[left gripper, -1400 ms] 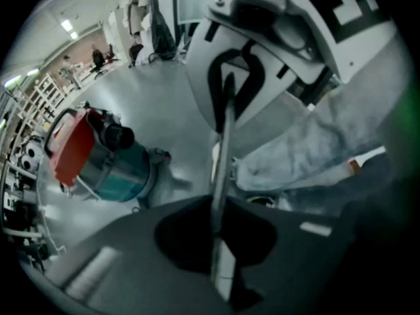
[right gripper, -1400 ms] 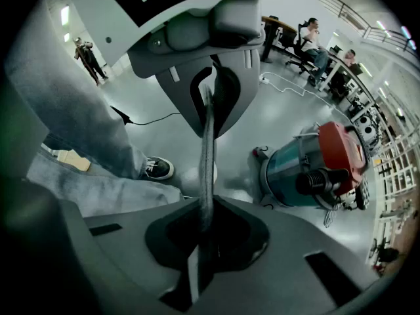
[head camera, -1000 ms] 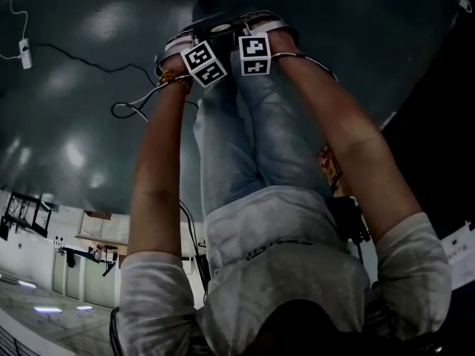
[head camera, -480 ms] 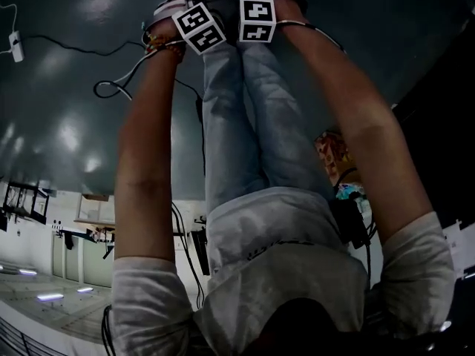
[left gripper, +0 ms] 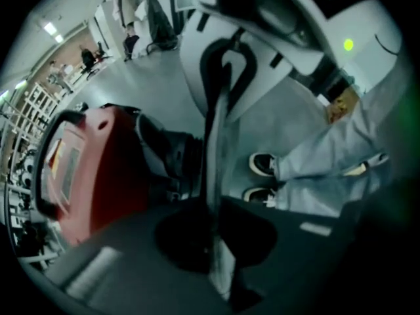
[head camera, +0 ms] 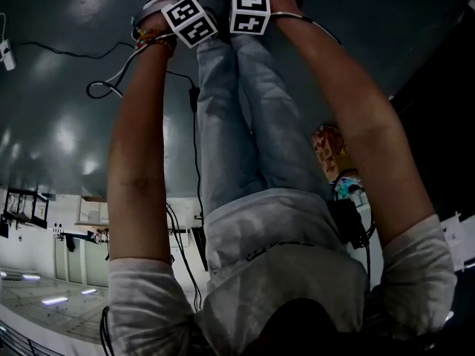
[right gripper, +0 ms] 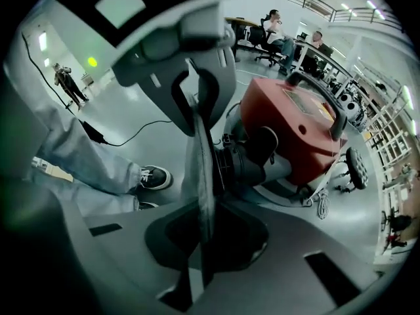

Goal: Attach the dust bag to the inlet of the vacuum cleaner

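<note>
The dust bag (left gripper: 220,169) shows as a thin grey sheet seen edge-on, held between both grippers. My left gripper (left gripper: 216,209) is shut on one edge of it and my right gripper (right gripper: 203,209) on the opposite edge (right gripper: 200,156). The vacuum cleaner (right gripper: 295,126) has a red lid (left gripper: 92,169) and a black ribbed inlet (right gripper: 252,156) that pokes toward the bag, just beside it. Whether bag and inlet (left gripper: 167,156) touch is hidden. In the head view the two marker cubes (head camera: 191,19) (head camera: 249,10) sit side by side at the top, at arm's length.
The person's jeans and black shoes (left gripper: 266,165) stand close behind the bag. A black cable (right gripper: 125,136) trails over the grey floor. The vacuum's white cord (right gripper: 321,202) lies by its base. Seated people (right gripper: 275,25) and shelving (left gripper: 26,104) are far behind.
Both grippers have carried the bag toward the vacuum, whose red lid and black inlet now fill the gripper views. In the head view the cubes have moved further up and away.
</note>
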